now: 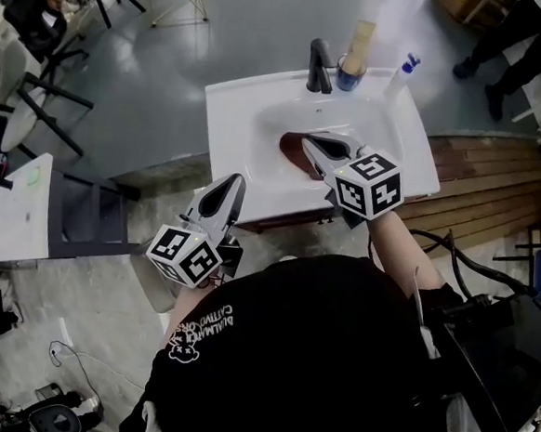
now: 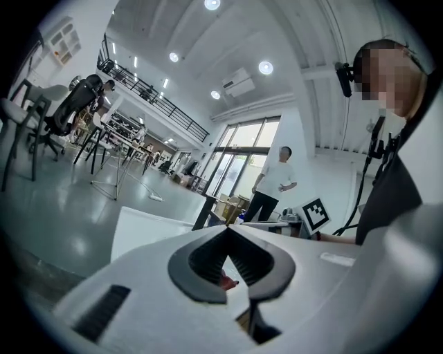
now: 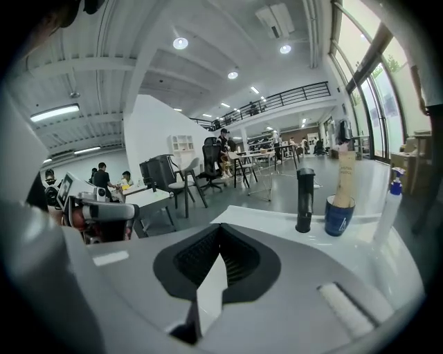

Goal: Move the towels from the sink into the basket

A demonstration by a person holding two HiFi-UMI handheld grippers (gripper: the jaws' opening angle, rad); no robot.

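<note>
A dark red towel point(image 1: 291, 153) lies in the basin of the white sink point(image 1: 236, 115). My right gripper point(image 1: 307, 144) hangs over the basin with its tip just above the towel, jaws shut and nothing between them. My left gripper point(image 1: 238, 180) is at the sink's front left edge, jaws shut and empty. In the left gripper view the left gripper point(image 2: 227, 229) has its tips together, and a small red patch point(image 2: 228, 281) shows through the gap behind them. In the right gripper view the right gripper point(image 3: 220, 227) points across the sink top point(image 3: 270, 220). No basket is clearly in view.
At the back of the sink stand a black faucet point(image 1: 319, 66), a blue cup point(image 1: 350, 74) with a brush and a spray bottle point(image 1: 403, 75). Wooden decking point(image 1: 483, 185) lies to the right, a dark bin point(image 1: 506, 364) at lower right. A person point(image 2: 271, 183) stands beyond the sink.
</note>
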